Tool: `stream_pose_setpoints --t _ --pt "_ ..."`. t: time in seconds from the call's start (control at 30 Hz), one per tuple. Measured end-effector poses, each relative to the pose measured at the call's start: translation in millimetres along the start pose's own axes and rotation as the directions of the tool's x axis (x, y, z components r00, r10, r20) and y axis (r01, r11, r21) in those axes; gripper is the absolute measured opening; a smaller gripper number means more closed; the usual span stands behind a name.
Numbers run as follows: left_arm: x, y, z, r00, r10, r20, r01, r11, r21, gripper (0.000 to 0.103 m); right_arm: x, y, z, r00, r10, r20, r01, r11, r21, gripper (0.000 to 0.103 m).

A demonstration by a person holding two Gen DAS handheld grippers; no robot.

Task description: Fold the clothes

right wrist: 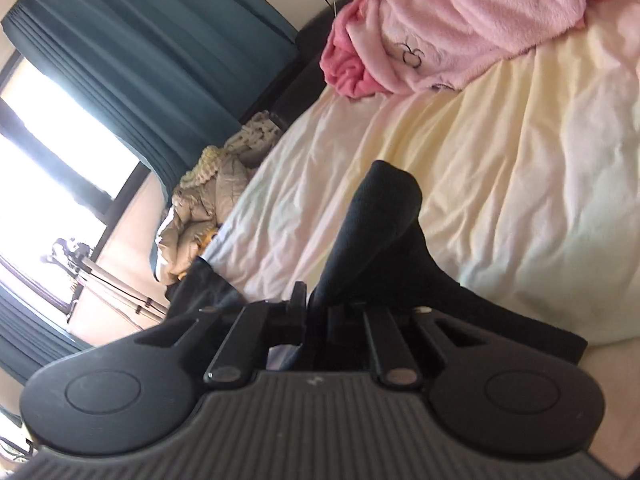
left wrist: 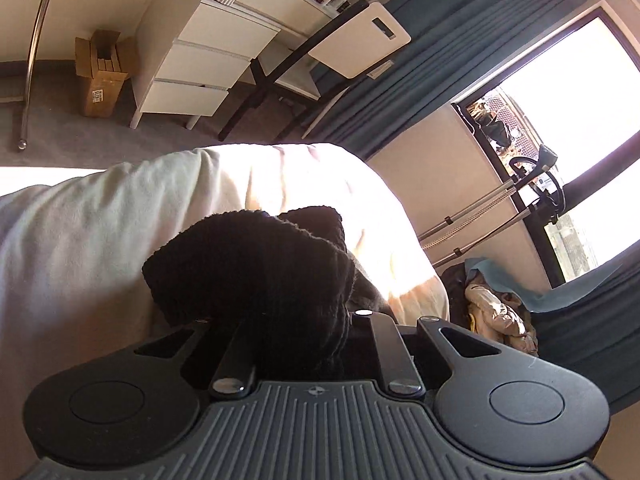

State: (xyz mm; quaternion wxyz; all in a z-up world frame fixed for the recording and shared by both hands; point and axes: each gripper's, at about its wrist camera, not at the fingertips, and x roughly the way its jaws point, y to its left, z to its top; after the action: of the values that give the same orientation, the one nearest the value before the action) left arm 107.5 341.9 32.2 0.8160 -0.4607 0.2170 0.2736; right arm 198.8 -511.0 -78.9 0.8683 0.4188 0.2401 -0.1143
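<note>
A black knitted garment (left wrist: 256, 272) is bunched over my left gripper (left wrist: 296, 320), which is shut on it; the cloth hides the fingertips. It hangs above the cream-sheeted bed (left wrist: 100, 240). In the right wrist view another part of the black garment (right wrist: 376, 224) rises in a stretched fold from my right gripper (right wrist: 316, 304), whose jaws stand close together with the fabric pinched between them. Below it lies the bed's cream sheet (right wrist: 500, 160), rumpled.
A pink fleece heap (right wrist: 460, 20) lies at the far end of the bed. A beige jacket pile (right wrist: 208, 208) sits beside the bed under teal curtains (right wrist: 152, 60). A white drawer unit (left wrist: 208, 52), a cardboard box (left wrist: 102, 76) and a chair (left wrist: 360, 40) stand on grey carpet.
</note>
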Motion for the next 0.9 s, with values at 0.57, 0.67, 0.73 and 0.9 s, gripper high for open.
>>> stream_pose_setpoints --t 0.57,0.67,0.73,0.9 --pt "-42.6 56.3 -16.9 0.991 -0.124 -0.043 0.125 0.992 0.025 0.045 -85.2 -98.3 -9.3 0.991 -0.132 -0.026 0.132 0.929 0.346 0.069" --pt "-47.8 63.4 -21.7 0.981 -0.171 -0.096 0.177 0.983 0.057 0.083 -86.7 -110.0 -13.8 0.996 -0.039 -0.075 0.069 0.888 0.455 0.069" --pt "-51.2 68.5 -26.1 0.976 -0.194 -0.095 0.200 0.977 0.067 0.084 -84.1 -107.6 -18.7 0.993 -0.032 -0.115 0.082 0.883 0.461 0.069" --pt "-26.7 81.7 -38.2 0.957 -0.205 -0.207 0.200 0.979 -0.042 0.085 -59.5 -97.4 -29.4 0.987 0.031 -0.160 0.045 0.892 0.450 0.071"
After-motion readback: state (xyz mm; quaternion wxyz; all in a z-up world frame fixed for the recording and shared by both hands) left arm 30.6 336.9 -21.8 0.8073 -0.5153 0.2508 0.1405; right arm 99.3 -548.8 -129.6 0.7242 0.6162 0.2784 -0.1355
